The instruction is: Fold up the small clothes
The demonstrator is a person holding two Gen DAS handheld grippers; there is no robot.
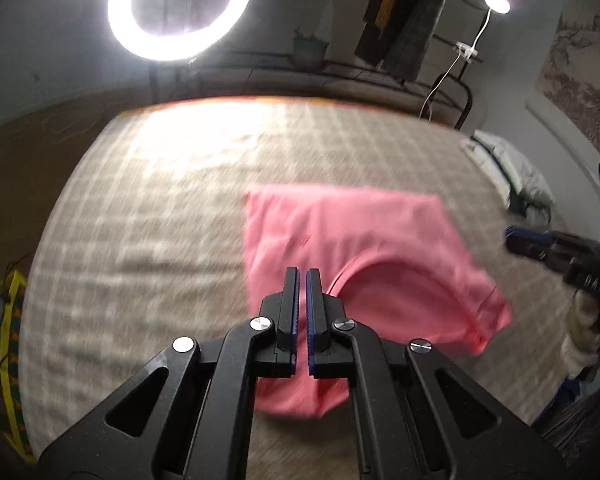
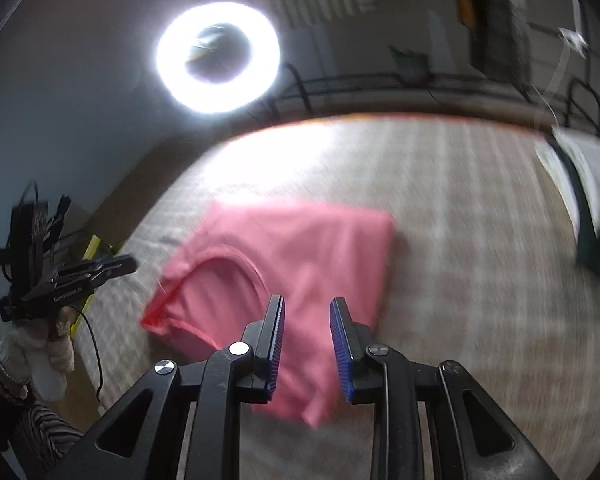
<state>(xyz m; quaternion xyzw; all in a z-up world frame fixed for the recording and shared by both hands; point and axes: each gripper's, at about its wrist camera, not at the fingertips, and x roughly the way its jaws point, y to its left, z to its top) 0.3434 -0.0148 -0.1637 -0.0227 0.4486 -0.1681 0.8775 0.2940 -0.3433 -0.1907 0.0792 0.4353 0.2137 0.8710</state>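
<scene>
A gloved hand point(image 2: 40, 354) at the far left of the right wrist view holds the left gripper point(image 1: 302, 276) raised off the checked cloth surface point(image 1: 148, 216); its jaws stand together with only a thin slit between the blue pads, and nothing shows clamped in them. A ring light point(image 1: 180, 8) glows above the far edge of the surface, left of centre. The pink garment point(image 1: 340, 248) lies folded on the checked surface, right of centre in the left wrist view, its curved neckline seam facing up and toward the near edge. The right gripper point(image 2: 307, 308) hovers over the near part of the garment, its jaws apart and holding nothing; fabric shows through the gap. Whether the fingertips touch the cloth cannot be told. Both views are motion-blurred. A white and dark bundle point(image 2: 588, 184) lies at the far right edge of the surface, well apart from the garment.
</scene>
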